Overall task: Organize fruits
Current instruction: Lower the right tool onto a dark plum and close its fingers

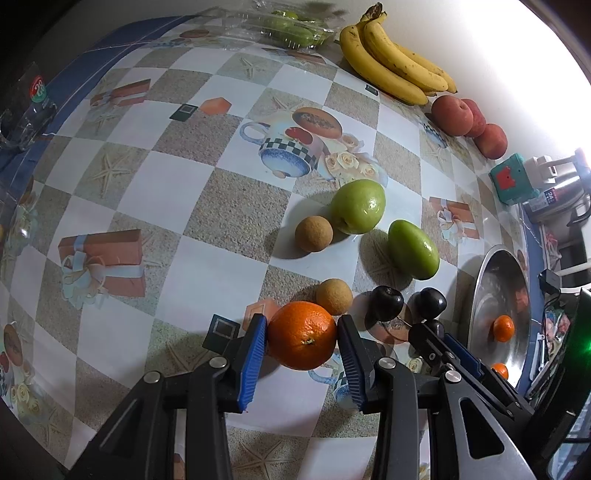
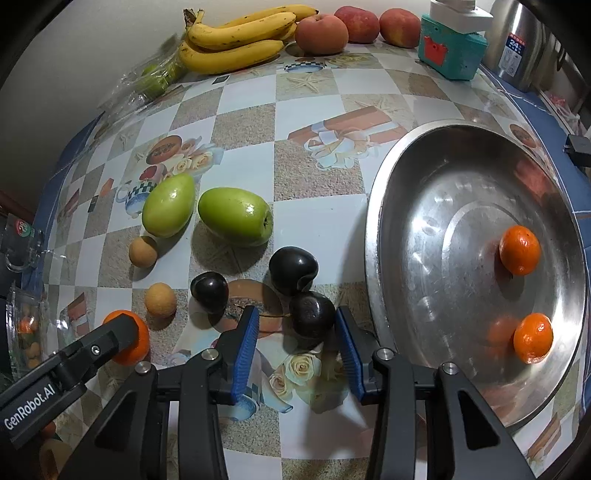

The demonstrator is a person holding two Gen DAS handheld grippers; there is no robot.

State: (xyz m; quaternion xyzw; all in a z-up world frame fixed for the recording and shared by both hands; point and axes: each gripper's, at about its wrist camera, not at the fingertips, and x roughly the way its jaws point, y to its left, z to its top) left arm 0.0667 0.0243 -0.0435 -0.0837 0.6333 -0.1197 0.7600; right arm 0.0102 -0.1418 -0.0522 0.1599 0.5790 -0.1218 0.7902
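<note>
The orange (image 1: pixel 302 335) sits low in the left wrist view, on the desk (image 1: pixel 207 206) and pinched between the blue pads of the left gripper (image 1: pixel 302 341), whose narrowly parted jaws press on both its flanks. Just beside it lies a small tan round fruit (image 1: pixel 334 297), and a second one (image 1: pixel 314 233) rests against a green fruit (image 1: pixel 357 206) further out, with another green fruit (image 1: pixel 413 248) near it. To the right, the right gripper (image 2: pixel 295 332) stands over three dark plums; the nearest plum (image 2: pixel 312 314) is between its pads, touching or all but touching the right pad while a gap shows at the left one, so no grip looks made (no earlier view is given to compare). The other two plums (image 2: pixel 209 291) (image 2: pixel 293 269) lie close by. Beyond them is the steel bowl (image 2: pixel 424 155), already holding two small oranges (image 2: pixel 519 250) (image 2: pixel 532 338). Bananas (image 2: pixel 236 40) and peaches (image 2: pixel 321 34) line the far edge by the wall. Risks from here, as I judge them: the orange is round and held near its middle, so a light squeeze could let it slip and roll on the lift; the off-centre plum could be nudged sideways into its neighbours when the pads meet; and the two grippers work close together, so moving both toward the bowl at once could make them collide or knock the tan fruit.
</note>
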